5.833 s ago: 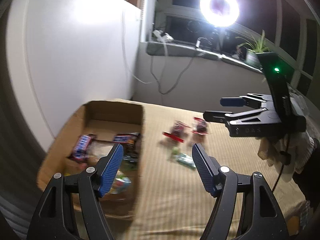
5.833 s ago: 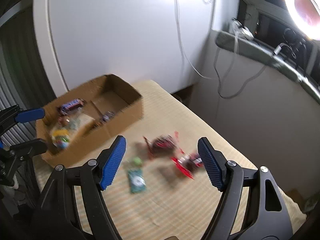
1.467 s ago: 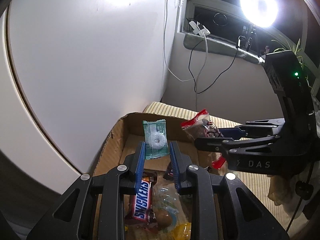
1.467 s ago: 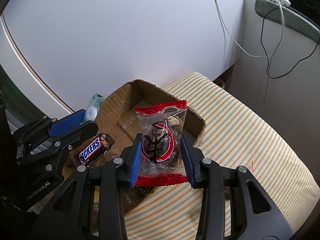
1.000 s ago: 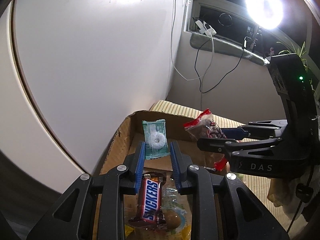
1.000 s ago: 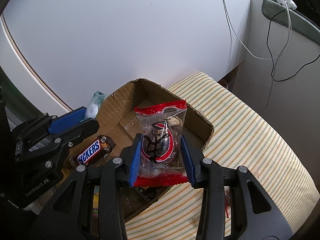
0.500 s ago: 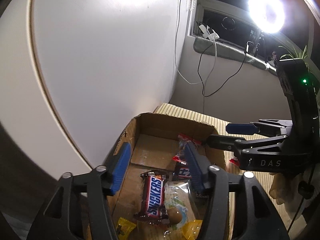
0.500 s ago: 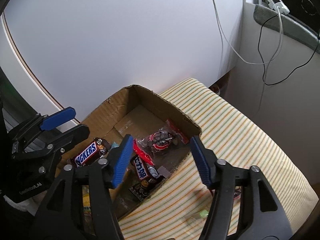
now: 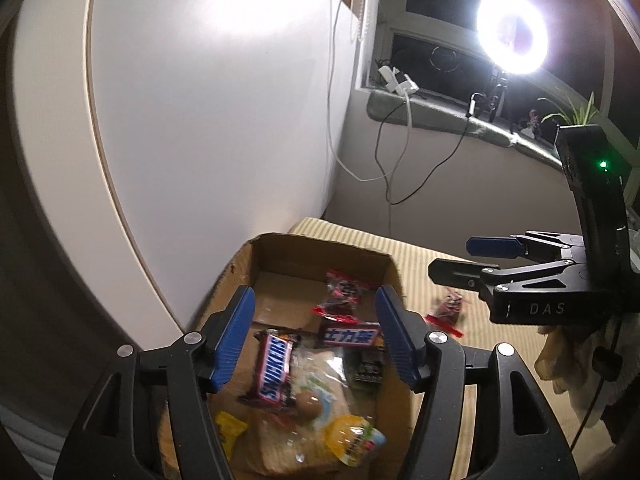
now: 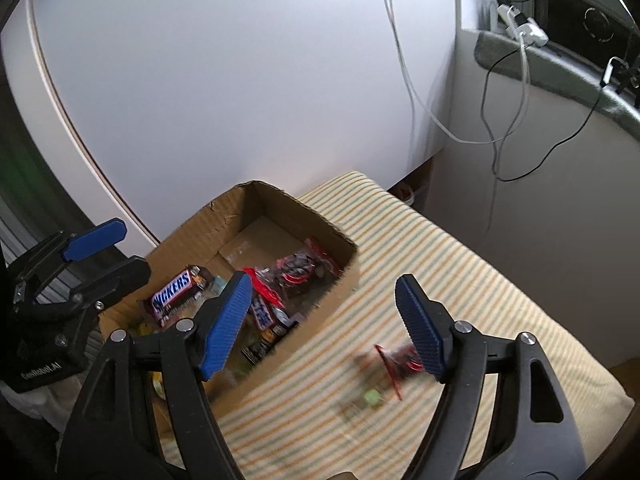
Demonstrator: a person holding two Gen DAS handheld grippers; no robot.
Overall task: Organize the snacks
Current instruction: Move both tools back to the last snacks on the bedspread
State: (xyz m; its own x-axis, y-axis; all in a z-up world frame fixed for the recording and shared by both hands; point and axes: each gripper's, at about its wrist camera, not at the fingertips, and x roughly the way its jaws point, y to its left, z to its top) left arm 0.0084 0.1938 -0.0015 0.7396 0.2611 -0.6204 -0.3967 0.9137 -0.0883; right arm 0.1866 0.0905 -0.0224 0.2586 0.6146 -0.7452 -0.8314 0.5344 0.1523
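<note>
Surface: striped cloth (image 10: 460,264) on a table beside a white wall (image 9: 208,112); a ring light (image 9: 513,38) shines at the window.
Box: cardboard box (image 10: 264,204) lies on the cloth near the wall.
Snacks in box: a Snickers bar (image 9: 274,368), a red packet (image 9: 340,294), other wrapped snacks.
Snacks outside: one red packet on the cloth (image 10: 398,362), blurred.
Left gripper (image 9: 314,338): above the box, jaws opening, nothing between them.
Right gripper (image 10: 326,322): over the box edge and the cloth, jaws opening, nothing held.
</note>
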